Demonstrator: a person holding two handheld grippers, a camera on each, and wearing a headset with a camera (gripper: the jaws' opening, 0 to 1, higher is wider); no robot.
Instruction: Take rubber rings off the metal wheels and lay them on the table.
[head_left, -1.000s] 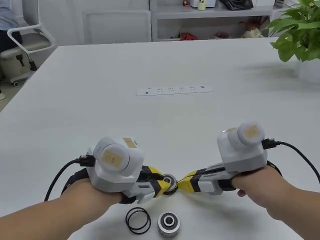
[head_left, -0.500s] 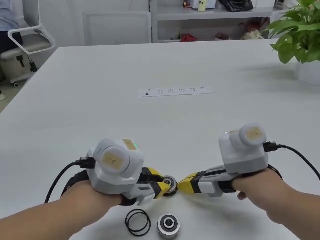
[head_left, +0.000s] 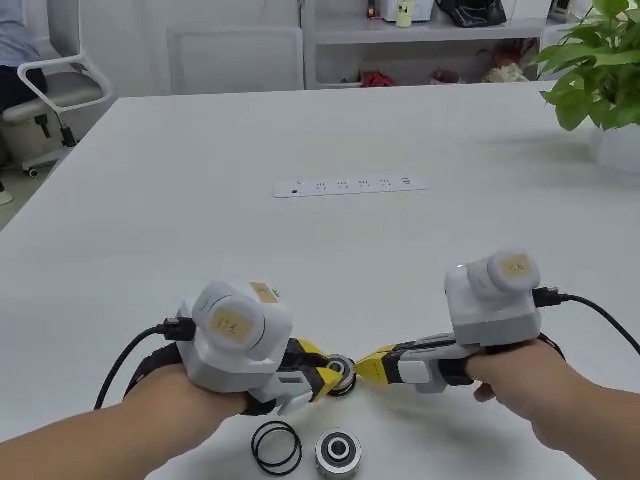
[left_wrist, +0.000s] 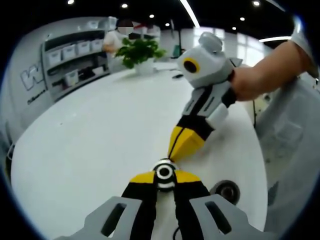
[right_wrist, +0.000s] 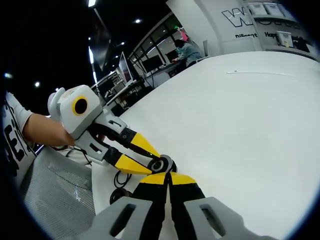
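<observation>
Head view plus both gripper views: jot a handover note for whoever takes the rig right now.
Left gripper: shut on a metal wheel.
Right gripper: fingers shut, tips at that wheel's edge; whether they pinch a ring is unclear.
Done: rubber rings lie loose on the table beside a second wheel.
Left: strip the held wheel and lay its ring down.

The loose silver metal wheel with a dark hub (head_left: 338, 450) was cut off by the head view's bottom edge. There, the left gripper (head_left: 332, 372) hid most of the small clamped metal wheel (head_left: 341, 364); any rubber ring on it was too small to tell.
</observation>
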